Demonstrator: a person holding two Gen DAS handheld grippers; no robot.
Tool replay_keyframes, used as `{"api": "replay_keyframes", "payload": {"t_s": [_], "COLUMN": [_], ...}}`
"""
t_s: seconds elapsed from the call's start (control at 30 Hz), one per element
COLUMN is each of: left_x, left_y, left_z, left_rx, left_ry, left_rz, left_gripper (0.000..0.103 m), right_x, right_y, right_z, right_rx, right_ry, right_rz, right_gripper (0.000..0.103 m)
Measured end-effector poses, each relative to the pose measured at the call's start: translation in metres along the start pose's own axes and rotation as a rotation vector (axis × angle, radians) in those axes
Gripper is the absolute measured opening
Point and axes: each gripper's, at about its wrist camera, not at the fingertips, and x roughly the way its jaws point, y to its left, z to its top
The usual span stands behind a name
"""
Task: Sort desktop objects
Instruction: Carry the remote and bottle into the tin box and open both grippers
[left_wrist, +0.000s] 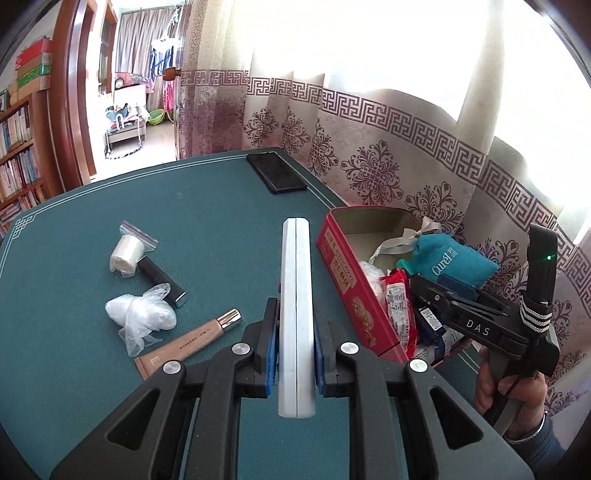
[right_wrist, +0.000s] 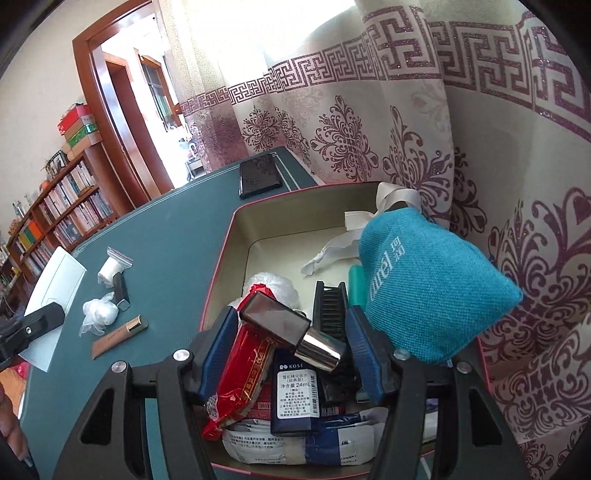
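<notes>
White flat box clamped edge-on in left claw, beside red tin

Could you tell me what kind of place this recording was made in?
Most likely a room in a home: a patterned curtain hangs behind the green table, full bookshelves line the wall, and a doorway opens onto another room.

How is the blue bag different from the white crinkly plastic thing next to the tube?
The teal pouch is woven cloth with white letters; the crumpled plastic bag is thin, clear-white film with no writing. The teal pouch sits in the red box, propped against its far side; the crumpled plastic bag lies on the green table, beside the tan tube. The teal pouch looks plump and full; the plastic bag is scrunched. Both are soft.
</notes>
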Motion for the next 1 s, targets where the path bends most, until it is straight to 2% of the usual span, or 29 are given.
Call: {"api": "replay_keyframes", "payload": {"t_s": [0.07,0.13,0.27,0.43,0.57,0.63,0.77,0.87,1.0], "left_x": [0.007,0.015,0.036,0.055,0.068,0.075,0.09,0.099,0.102], "left_y": [-0.014,-0.027,-0.049,-0.072,-0.089,-0.094,-0.101,-0.103,-0.097], "left_z": [0.007,0.012,0.02,0.021,0.023,0.026,0.029,0.029,0.025], "left_rx": [0.023,0.044,0.056,0.065,0.084,0.087,0.084,0.064,0.033], "left_ry": [0.005,0.013,0.056,0.096,0.103,0.102,0.117,0.142,0.152], "left_rz": [-0.027,-0.053,-0.116,-0.172,-0.191,-0.196,-0.203,-0.208,-0.219], "left_gripper": [0.017,0.017,0.017,0.017,0.017,0.017,0.018,0.021,0.035], "right_x": [-0.01,-0.02,-0.031,-0.035,-0.04,-0.042,-0.046,-0.052,-0.057], "right_y": [0.0,0.0,-0.003,-0.013,-0.02,-0.024,-0.036,-0.036,-0.037], "right_z": [0.003,0.005,0.006,0.007,0.008,0.009,0.011,0.013,0.013], "right_rx": [-0.005,-0.014,-0.03,-0.011,0.013,0.022,0.071,0.065,0.073], "right_ry": [-0.045,-0.095,-0.141,-0.15,-0.164,-0.179,-0.184,-0.206,-0.216], "right_rz": [-0.001,-0.013,-0.035,-0.043,-0.052,-0.102,-0.09,-0.115,-0.117], "right_gripper": [0.077,0.079,0.079,0.079,0.079,0.079,0.079,0.079,0.079]}}
